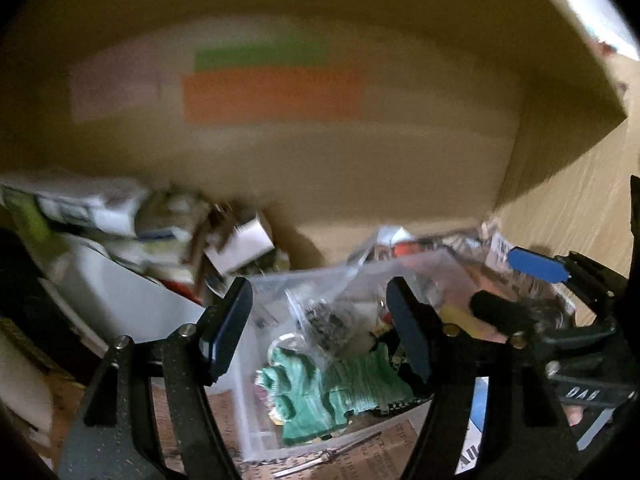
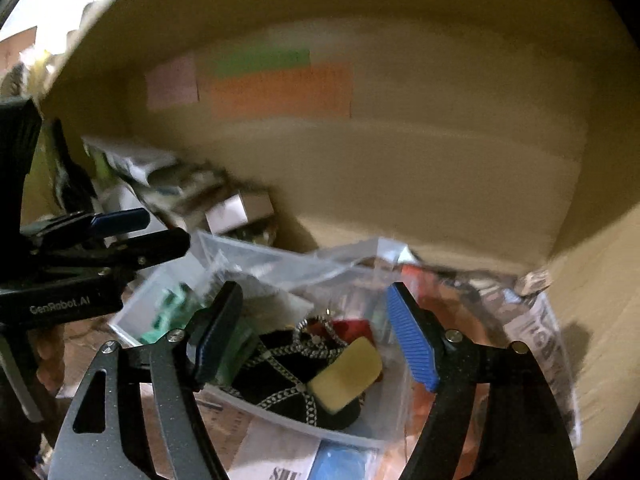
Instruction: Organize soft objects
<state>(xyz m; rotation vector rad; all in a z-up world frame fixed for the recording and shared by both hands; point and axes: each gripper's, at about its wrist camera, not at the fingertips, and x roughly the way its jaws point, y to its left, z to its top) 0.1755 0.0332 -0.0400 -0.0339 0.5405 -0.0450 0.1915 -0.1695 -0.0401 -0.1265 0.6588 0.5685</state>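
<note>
A clear plastic bin [image 1: 256, 412] holds soft things: a green knit cloth [image 1: 320, 396], a clear bag [image 1: 324, 320] with dark bits, a black cloth with a silver chain [image 2: 280, 380] and a yellow sponge [image 2: 346, 376]. My left gripper [image 1: 320, 328] is open and empty, hovering over the green cloth and the bag. My right gripper [image 2: 312, 336] is open and empty above the black cloth and the sponge. The right gripper also shows at the right of the left wrist view [image 1: 520, 284]. The left gripper shows at the left of the right wrist view [image 2: 160, 232].
A big cardboard box wall [image 1: 320, 152] with orange, green and pink labels stands close behind the bin. Small boxes and packets [image 1: 240, 244] are piled at the left. Newspaper [image 2: 536, 328] lies under and right of the bin. A wooden floor [image 1: 580, 200] is at the right.
</note>
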